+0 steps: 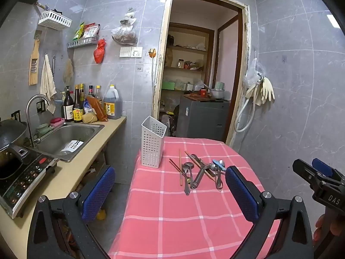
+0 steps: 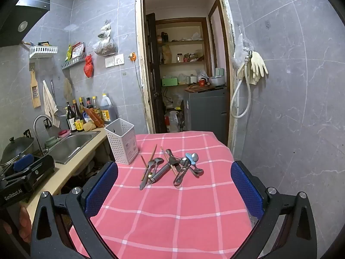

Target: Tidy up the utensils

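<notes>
Both my grippers — left gripper [image 1: 170,191] and right gripper [image 2: 174,185] — are spread wide, holding nothing; spoons [image 2: 172,166] lie at 12 o'clock, basket [image 2: 123,140] at 11

— What's on the desk [image 2: 172,215]?
— Mid-frame, a heap of utensils [image 2: 170,168]: spoons, chopsticks, a blue-handled piece. A white perforated holder [image 2: 123,141] stands upright just left of it.
— And the right gripper [image 2: 174,185]?
— Low in the frame, jaws spread wide, nothing between them.
</notes>
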`<action>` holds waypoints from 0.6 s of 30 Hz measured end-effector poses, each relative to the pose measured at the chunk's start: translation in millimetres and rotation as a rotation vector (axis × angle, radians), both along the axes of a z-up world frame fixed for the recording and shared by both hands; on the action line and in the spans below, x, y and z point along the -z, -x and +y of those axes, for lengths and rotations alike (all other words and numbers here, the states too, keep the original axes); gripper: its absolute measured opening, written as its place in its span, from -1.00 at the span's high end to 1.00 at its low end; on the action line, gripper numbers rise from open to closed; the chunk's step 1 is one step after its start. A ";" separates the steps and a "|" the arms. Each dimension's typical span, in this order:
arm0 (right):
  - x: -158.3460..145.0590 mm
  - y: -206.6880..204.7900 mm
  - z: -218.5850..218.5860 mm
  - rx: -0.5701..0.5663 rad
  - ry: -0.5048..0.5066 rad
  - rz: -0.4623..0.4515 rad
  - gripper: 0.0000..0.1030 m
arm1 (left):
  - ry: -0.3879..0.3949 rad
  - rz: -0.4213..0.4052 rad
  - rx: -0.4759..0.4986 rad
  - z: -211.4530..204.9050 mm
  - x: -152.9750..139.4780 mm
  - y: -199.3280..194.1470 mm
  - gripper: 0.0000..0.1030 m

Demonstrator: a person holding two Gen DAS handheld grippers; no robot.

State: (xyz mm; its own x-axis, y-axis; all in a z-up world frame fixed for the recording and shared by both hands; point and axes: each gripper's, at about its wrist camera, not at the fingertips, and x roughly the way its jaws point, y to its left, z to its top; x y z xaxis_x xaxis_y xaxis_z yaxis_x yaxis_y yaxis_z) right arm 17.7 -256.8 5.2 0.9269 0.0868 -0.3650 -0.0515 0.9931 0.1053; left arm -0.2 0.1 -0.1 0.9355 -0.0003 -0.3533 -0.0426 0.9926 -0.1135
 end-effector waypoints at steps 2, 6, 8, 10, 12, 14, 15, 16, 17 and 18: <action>0.0 0.0 -0.1 -0.001 0.000 0.001 -0.98 | -0.001 0.001 -0.001 0.1 -0.1 0.3 -0.99; -0.1 0.4 0.2 0.000 0.002 -0.001 -0.98 | -0.004 0.002 -0.001 -0.3 -0.8 1.8 -1.00; -0.1 0.4 0.3 0.001 0.002 0.000 -0.98 | -0.009 0.002 0.000 -0.8 -1.4 3.2 -1.00; -0.2 0.5 0.2 -0.001 0.001 0.001 -0.98 | -0.001 0.009 0.001 0.2 0.2 -0.5 -1.00; -0.1 0.2 0.6 -0.002 0.001 0.002 -0.98 | -0.001 0.008 0.001 0.2 0.1 -0.3 -1.00; -0.4 0.7 0.3 -0.002 0.000 0.000 -0.98 | -0.002 0.008 0.000 0.0 0.0 -0.3 -1.00; -0.3 0.5 0.3 -0.001 0.001 0.000 -0.98 | -0.004 0.008 0.000 -0.1 0.0 -0.3 -1.00; -0.3 0.6 0.3 -0.001 0.001 0.000 -0.98 | -0.003 0.008 0.000 -0.1 0.1 -0.3 -0.99; -0.3 0.6 0.2 -0.001 0.000 0.000 -0.98 | -0.005 0.008 0.000 -0.2 0.0 -0.3 -0.99; -0.2 0.4 0.4 -0.001 0.001 0.001 -0.98 | -0.005 0.008 -0.001 -0.2 0.1 -0.3 -1.00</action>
